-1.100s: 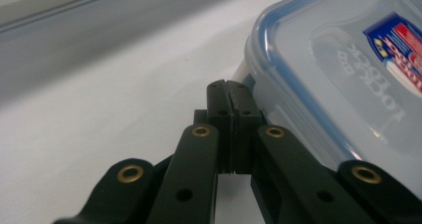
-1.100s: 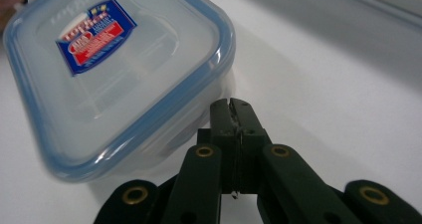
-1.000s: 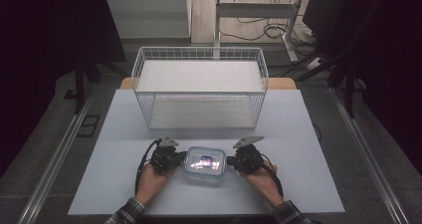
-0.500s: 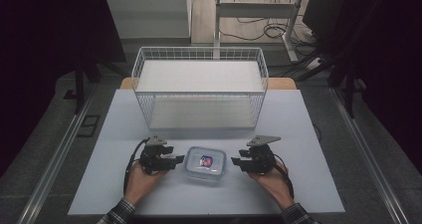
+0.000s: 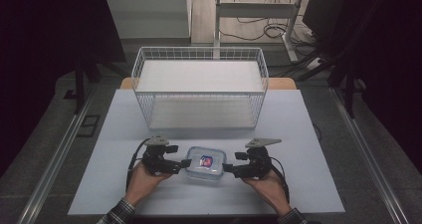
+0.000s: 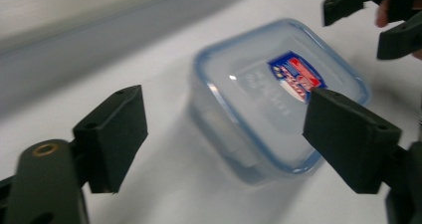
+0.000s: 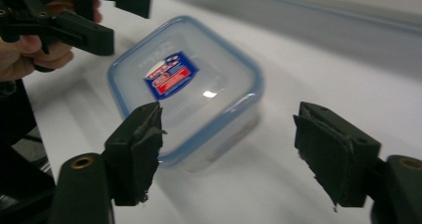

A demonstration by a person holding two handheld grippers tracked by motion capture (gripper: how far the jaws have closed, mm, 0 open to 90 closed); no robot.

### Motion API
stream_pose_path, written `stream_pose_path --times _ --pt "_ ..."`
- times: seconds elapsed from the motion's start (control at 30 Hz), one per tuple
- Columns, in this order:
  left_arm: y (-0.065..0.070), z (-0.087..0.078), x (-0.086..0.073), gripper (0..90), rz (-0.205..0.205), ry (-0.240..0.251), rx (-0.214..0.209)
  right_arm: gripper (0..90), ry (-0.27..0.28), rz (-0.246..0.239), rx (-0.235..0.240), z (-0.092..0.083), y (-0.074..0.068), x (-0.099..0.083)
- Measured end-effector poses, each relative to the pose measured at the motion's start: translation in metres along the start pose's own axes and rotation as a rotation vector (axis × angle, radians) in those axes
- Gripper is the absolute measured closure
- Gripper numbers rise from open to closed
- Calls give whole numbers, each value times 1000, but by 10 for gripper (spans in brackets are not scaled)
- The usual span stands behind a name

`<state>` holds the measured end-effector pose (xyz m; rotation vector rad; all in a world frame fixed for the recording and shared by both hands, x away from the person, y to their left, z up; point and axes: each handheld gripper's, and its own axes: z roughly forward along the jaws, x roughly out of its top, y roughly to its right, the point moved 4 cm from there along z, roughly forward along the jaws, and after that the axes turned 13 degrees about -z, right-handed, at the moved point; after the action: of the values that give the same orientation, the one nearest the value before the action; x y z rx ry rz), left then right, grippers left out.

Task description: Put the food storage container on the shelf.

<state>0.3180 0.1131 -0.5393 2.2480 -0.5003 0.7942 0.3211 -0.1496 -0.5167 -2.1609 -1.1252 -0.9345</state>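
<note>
Two grippers flank a clear lidded container that rests on the white table, in front of the wire basket. We see the left gripper just beside its left edge and the right gripper just beside its right edge. Both pairs of jaws have just been opening; they stand spread, pinching nothing, clear of the container.

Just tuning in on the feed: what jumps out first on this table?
A clear lidded food container with a blue seal and red-blue label sits at the white table's near edge, between the left gripper and right gripper, both open beside it. Behind stands a white wire basket.
</note>
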Motion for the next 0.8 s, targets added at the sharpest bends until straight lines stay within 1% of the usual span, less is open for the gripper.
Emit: stream_pose_path --times 0.03,0.07,0.1,0.13,0.17,0.2,0.23,0.27,0.3,0.37,0.4,0.47,0.53,0.57,0.6,0.63,0.7,0.73,0.8 --pt "1 4 -1 151 0 -18 -2 201 -16 7 18 8 -3 -1" --pt "1 10 -3 149 -11 -42 -15 183 -23 10 25 11 -4 -1" --pt "1 10 -3 134 -11 -42 -15 168 -37 10 36 15 -5 -2" --pt "0 15 -5 136 -51 -72 -77 157 -50 7 42 19 -6 -2" --pt "0 15 -5 135 -51 -72 -77 157 -50 7 42 19 -6 -2" --pt "0 17 -6 135 -65 -86 -111 150 -61 8 48 22 -7 -3" --pt "0 18 -6 182 -87 -94 -147 145 -71 35 85 28 -8 -4" --pt "0 18 -6 202 -87 -94 -147 145 -71 35 85 28 -8 -4" --pt "1 16 -7 210 -85 -108 -147 176 -81 49 120 31 -11 -6" --pt "1 13 -8 229 -86 -114 -142 185 -98 43 124 32 -13 -7" --pt "1 10 -9 249 -95 -114 -144 198 -105 37 125 32 -15 -8" --pt "0 4 -12 324 -100 -111 -155 235 -105 32 132 29 -17 -8" --pt "2 -1 -16 363 -84 -120 -157 281 -94 39 147 26 -17 -8" --pt "3 -4 -17 380 -77 -114 -157 343 -86 41 150 24 -16 -8" --pt "3 -7 -18 413 -82 -103 -162 382 -77 31 142 21 -15 -8" --pt "3 -10 -20 455 -85 -99 -171 407 -67 34 150 20 -13 -8" --pt "2 -14 -23 503 -96 -92 -195 485 -43 62 182 16 -10 -8" --pt "1 -15 -24 527 -105 -92 -207 508 -28 67 191 14 -9 -8" --pt "0 -16 -25 544 -112 -90 -224 540 -17 80 217 13 -6 -9"
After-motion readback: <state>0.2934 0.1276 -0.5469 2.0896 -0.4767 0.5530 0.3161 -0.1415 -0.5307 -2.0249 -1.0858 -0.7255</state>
